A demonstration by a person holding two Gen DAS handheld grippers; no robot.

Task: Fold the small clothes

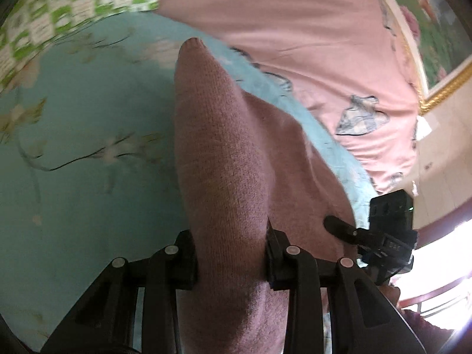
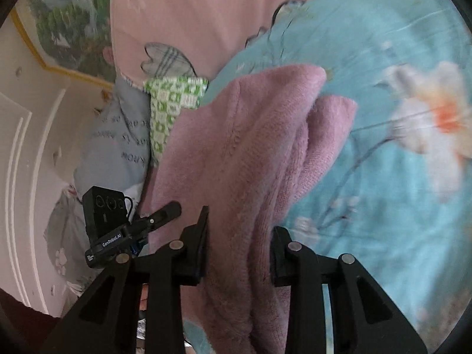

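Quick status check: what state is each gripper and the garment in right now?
Left gripper: shut on the pink knit garment.
Right gripper: shut on the same garment.
Pink knit garment: bunched, held by both grippers above the blue floral bedsheet.

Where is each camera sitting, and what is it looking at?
Left wrist: sits on the left tongs, looking along the fingers at the pink knitted garment over the teal floral bedsheet; the right tongs peek in.
Right wrist: sits on the right tongs, facing the same garment and sheet; the left tongs show.
Shared: garment, sheet, pink blanket.
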